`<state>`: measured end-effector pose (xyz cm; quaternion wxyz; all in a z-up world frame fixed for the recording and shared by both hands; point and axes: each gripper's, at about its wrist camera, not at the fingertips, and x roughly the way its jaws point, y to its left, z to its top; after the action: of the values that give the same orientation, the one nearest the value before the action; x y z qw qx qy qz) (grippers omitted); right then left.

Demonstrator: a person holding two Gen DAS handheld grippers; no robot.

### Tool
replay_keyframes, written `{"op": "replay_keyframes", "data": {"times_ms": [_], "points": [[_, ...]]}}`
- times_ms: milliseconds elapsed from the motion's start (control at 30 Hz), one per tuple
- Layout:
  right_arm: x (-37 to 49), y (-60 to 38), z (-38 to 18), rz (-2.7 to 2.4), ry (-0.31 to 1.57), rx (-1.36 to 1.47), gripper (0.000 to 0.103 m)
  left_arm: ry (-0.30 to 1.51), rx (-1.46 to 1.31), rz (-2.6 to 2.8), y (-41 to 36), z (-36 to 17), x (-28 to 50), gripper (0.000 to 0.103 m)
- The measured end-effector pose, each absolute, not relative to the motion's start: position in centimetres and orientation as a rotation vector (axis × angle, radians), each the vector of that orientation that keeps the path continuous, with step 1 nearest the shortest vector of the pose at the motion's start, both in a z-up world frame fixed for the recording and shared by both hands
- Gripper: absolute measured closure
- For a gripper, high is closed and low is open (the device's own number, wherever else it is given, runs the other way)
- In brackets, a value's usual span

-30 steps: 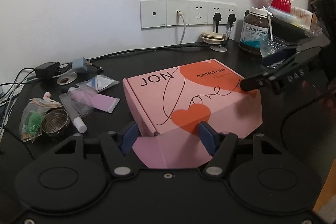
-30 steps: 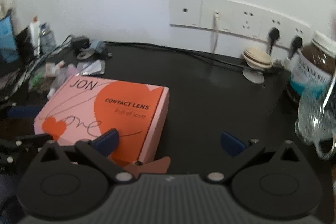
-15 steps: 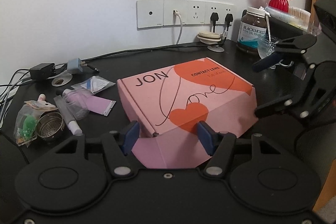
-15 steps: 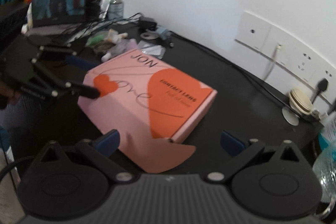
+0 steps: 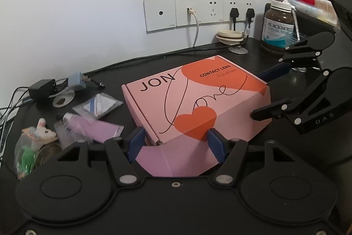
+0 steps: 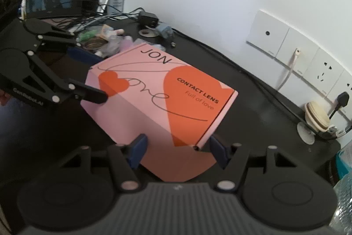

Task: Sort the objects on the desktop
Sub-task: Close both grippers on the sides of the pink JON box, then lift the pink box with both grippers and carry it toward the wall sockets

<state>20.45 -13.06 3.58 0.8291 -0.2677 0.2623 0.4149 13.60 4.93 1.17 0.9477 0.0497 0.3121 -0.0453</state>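
Pink box (image 5: 195, 100) w/ orange hearts, "JON" print, lid shut, flap out, on black desk (image 5: 154, 67).

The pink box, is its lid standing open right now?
No, the pink box has its printed lid lying flat and closed, with only a side flap sticking out toward the camera.

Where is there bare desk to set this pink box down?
Bare desk lies between the pink box and the wall sockets, bordered by the stacked lids. Crowded: the packets, toy and adapters left of the box.
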Motion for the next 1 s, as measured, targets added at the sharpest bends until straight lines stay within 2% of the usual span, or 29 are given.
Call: {"op": "replay_keyframes", "data": {"times_ms": [800,1000], "points": [[33.0,-8.9,4.3,0.735,0.54,-0.567,0.045,0.661,0.131,0.007,5.7,1.5,26.9,0.038],[34.9,-8.1,4.3,0.732,0.533,-0.563,0.045,0.66,0.156,0.015,5.9,1.5,28.8,0.035]]}}
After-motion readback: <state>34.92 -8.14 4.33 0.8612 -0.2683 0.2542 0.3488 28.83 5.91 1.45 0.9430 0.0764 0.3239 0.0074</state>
